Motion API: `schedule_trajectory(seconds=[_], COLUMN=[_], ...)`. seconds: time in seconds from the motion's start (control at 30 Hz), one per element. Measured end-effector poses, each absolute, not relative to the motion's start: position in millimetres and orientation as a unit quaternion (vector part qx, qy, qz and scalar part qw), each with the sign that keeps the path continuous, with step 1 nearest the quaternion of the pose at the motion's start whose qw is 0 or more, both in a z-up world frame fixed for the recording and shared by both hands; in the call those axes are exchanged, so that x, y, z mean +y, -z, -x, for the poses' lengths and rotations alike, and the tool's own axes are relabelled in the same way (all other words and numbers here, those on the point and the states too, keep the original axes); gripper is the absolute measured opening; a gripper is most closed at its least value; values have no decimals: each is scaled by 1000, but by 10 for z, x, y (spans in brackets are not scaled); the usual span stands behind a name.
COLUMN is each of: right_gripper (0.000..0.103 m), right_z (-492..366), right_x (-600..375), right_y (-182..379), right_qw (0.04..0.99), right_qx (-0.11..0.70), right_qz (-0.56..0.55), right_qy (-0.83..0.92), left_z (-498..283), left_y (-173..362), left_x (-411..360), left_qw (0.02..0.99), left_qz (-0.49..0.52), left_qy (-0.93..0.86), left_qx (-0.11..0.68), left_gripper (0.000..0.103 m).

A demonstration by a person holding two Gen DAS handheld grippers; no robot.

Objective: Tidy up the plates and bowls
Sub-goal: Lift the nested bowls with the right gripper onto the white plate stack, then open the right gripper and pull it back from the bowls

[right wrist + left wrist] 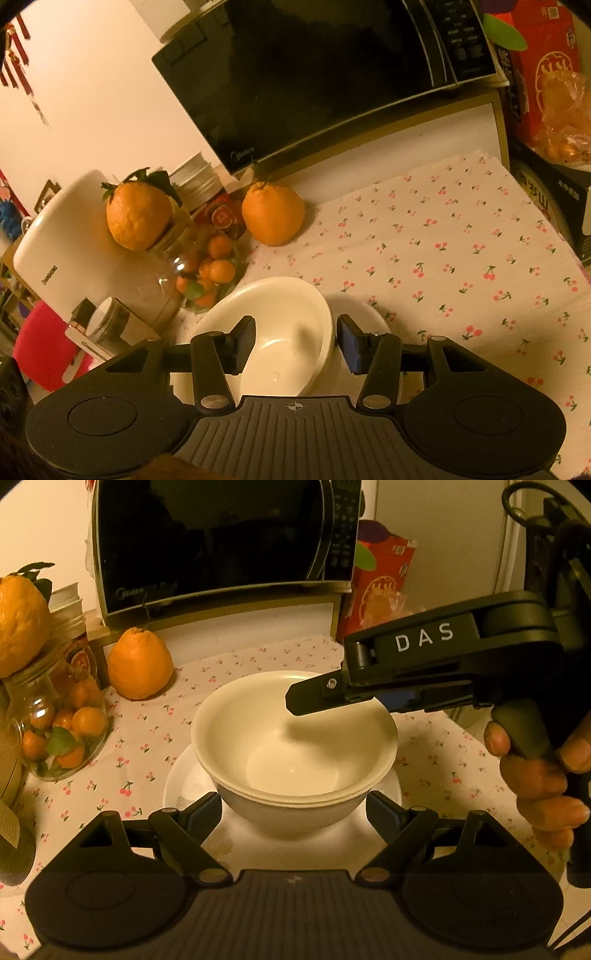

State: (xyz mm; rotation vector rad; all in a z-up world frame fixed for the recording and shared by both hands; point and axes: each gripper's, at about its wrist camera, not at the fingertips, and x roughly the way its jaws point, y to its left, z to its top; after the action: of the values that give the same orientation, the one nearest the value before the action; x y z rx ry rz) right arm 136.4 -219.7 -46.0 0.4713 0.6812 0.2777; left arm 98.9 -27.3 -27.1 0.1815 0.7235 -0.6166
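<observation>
Left wrist view: my left gripper [293, 812] gapes empty beside stacked bowls [293, 738]
Right gripper [295, 345]: spread, straddling rim
Risk: bowls tipping off plate [184, 786]

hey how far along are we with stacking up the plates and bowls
Looks mostly done: two white bowls sit nested, and the stack rests on a white plate on the cherry-print cloth. In hand: nothing is gripped. The right gripper is open, straddling the bowl's near rim, and the left gripper is open around the stack's base. Left: possibly only letting go or moving the stack; no other loose dishes show.
</observation>
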Motion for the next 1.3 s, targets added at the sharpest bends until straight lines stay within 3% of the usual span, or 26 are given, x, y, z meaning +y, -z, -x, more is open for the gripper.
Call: schedule_trajectory(seconds=[0.73,0.83,1.13,1.3], right_gripper=[50,63,75,76], right_z=[-1412,-1409,-1333,-1192], right_x=[-2147,-2163,-2296,-2408], right_y=[548,556,507,471], right_qw=[900,900,901,902], right_qx=[345,347,339,339], right_qz=[-230,-232,-247,-247], right_qy=[-134,-128,-113,-103], left_z=[-1115,-1113,-1050,-933], left_y=[423,410,327,235], left_x=[-204,-197,-179,-58], left_qw=[879,879,876,881], left_qz=[-77,-74,-76,-54], left_qy=[281,285,287,275], left_qx=[378,376,381,381], left_gripper=[83,89,97,100])
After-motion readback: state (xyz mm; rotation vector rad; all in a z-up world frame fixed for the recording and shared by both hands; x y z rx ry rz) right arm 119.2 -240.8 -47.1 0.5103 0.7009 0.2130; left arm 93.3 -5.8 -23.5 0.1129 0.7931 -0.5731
